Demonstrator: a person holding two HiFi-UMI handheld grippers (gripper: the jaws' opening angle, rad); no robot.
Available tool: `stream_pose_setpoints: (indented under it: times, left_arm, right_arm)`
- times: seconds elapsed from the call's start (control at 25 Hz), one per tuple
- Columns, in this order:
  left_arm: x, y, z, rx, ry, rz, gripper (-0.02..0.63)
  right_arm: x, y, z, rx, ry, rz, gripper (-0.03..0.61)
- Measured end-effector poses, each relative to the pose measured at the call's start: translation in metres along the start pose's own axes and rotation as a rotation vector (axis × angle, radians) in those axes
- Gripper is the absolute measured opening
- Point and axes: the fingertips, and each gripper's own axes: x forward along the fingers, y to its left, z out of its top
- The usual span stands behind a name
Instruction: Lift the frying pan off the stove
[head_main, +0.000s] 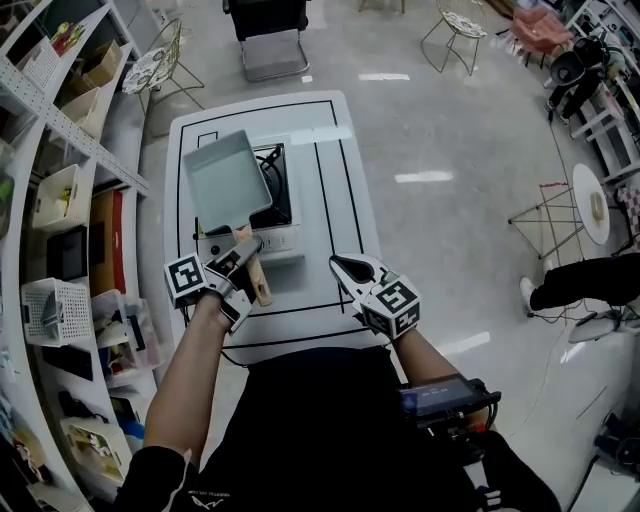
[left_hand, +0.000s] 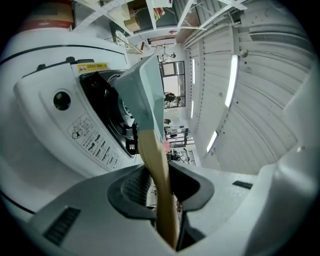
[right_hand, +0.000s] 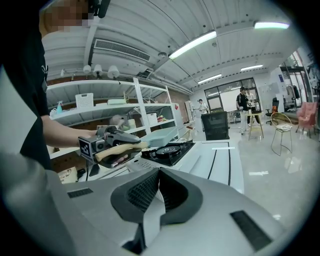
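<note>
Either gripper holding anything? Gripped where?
The left gripper holds the frying pan by its wooden handle; the right gripper is shut, empty.

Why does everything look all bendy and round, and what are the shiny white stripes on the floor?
Left gripper view and right gripper view: wide-angle lenses curve the stove and ceiling, with dark corners. Head view: the stripes are ceiling lights glaring off the glossy floor.

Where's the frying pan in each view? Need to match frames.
Head view: frying pan upper left of centre, over the stove.
Left gripper view: frying pan centre, handle running down into the left gripper.
Right gripper view: frying pan left of centre, above the stove.
Shared landmark: the stove.
</note>
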Motion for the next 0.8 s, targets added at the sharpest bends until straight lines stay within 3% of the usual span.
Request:
stream_pose_setpoints:
  times: [0.44, 0.8]
  left_arm:
    - [-0.019, -0.008, 0.006, 0.029, -0.050, -0.021, 0.107]
    - [-0.053, -0.006, 0.010, 0.017, -0.102, 0.013, 0.109]
  right_arm:
    - [-0.003, 0.006, 0.002, -0.008, 0.005, 0.031, 0.025]
    - [0.009, 0.019, 0.001, -0.032, 0.010, 0.075, 0.025]
